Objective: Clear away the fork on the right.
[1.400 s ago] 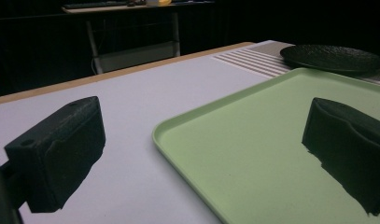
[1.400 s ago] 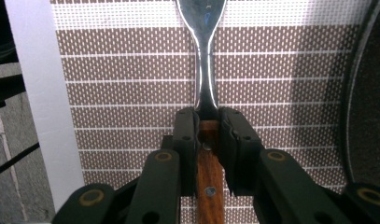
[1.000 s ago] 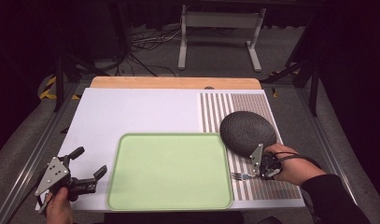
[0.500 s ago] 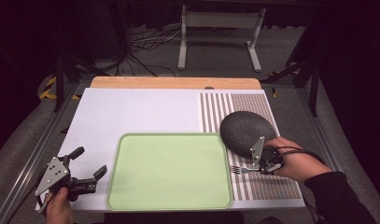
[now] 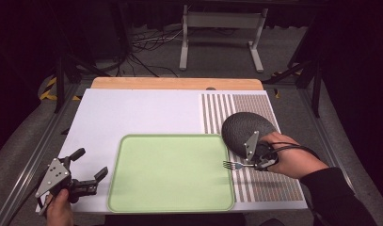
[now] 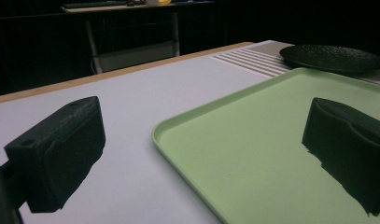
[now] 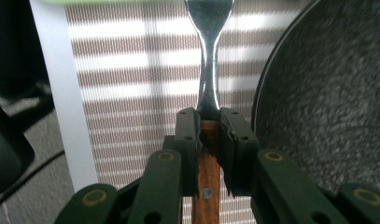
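A fork (image 5: 234, 165) with a metal head and wooden handle (image 7: 206, 182) is clamped in my right gripper (image 5: 255, 162), which is shut on it. The tines point left, over the right edge of the light green tray (image 5: 170, 174). The fork's neck (image 7: 209, 70) hangs above the striped mat (image 7: 131, 84). A dark speckled plate (image 5: 245, 128) lies just behind the right hand, and its rim (image 7: 327, 93) runs beside the jaws. My left gripper (image 5: 88, 170) stands open near the table's front left corner, with the tray's corner (image 6: 271, 140) between its wide-apart fingers (image 6: 57, 149).
A white table top (image 5: 132, 113) carries the striped mat (image 5: 255, 108) at the right, with a wooden strip (image 5: 175, 83) along the far edge. Beyond the table stand a metal frame (image 5: 222, 28) and floor cables (image 5: 142, 42).
My right gripper has carried the fork up and to the left, bringing the tines from the striped mat to the tray's right edge. The left gripper has stayed put.
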A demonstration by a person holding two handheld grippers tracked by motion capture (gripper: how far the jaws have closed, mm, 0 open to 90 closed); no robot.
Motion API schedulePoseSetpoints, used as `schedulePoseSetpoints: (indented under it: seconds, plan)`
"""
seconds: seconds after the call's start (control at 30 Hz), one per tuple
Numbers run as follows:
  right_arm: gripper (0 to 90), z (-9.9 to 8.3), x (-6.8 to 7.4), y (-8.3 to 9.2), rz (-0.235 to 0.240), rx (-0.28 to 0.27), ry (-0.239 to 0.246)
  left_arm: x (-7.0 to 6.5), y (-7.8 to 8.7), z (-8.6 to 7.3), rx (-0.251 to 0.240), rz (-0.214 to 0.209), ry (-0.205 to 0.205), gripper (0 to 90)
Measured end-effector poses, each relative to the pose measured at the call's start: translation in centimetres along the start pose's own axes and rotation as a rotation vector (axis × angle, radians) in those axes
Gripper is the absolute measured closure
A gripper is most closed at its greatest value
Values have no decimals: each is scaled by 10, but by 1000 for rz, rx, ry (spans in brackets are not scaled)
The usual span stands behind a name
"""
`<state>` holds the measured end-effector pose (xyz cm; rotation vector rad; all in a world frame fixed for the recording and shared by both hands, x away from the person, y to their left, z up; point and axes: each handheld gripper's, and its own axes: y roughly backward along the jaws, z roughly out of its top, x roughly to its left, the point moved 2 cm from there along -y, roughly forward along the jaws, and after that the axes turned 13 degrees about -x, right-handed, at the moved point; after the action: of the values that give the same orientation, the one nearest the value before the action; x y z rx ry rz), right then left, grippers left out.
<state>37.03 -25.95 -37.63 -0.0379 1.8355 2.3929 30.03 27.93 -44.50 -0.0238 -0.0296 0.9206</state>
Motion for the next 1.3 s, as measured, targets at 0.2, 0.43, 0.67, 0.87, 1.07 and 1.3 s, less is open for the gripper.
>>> schedulePoseSetpoints:
  seconds: [0.2, 0.43, 0.67, 0.87, 1.07, 1.3]
  plan:
    - [780, 23, -5, 2, -12, -52, -85, 0, 0, 1, 1, -3, -2, 0]
    - [780, 48, -6, 5, -12, -135, -260, 0, 1, 1, 0, -2, -1, 0]
    - [780, 60, -5, 3, -21, -160, -340, 1, 1, 1, -4, -3, -1, 0]
    - [780, 71, -3, 0, -35, -183, -460, 1, 1, 1, -4, -4, -1, 0]
    - [780, 79, 0, -3, -53, -198, -539, 1, 1, 1, -4, -4, -1, 1]
    - [780, 88, 3, -6, -87, -218, -645, 1, 1, 2, -5, -4, 0, 0]
